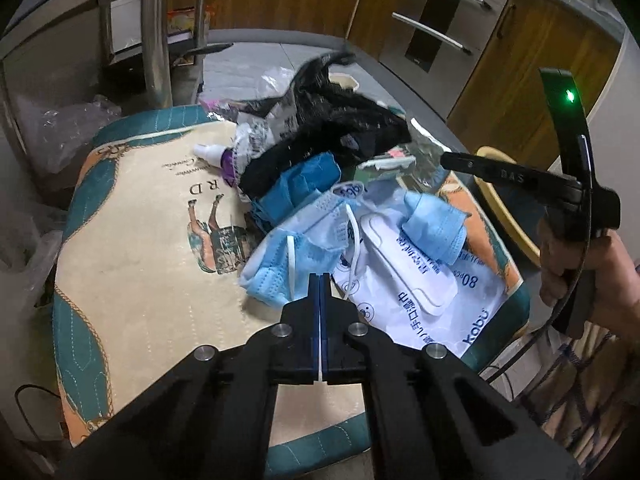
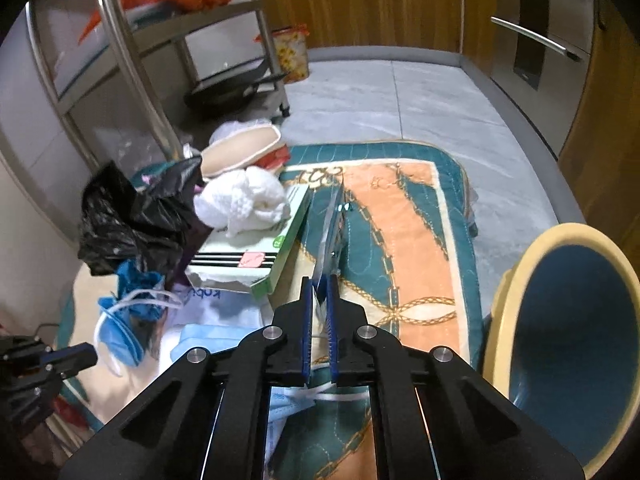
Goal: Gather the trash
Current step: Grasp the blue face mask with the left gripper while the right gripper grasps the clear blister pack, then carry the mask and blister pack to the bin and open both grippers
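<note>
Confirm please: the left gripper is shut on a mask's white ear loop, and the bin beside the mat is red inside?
Not quite. The bin is blue inside with a cream rim, as the right wrist view shows. The rest stands: the left gripper is shut on the mask's white ear loop.

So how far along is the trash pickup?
Barely started: the part of the bin that shows looks bare. In hand: the left gripper is shut on the blue mask by its ear loop, and the right gripper is shut on a clear plastic wrapper. Left: the black bag, box, white cloth and wipes pack.
</note>
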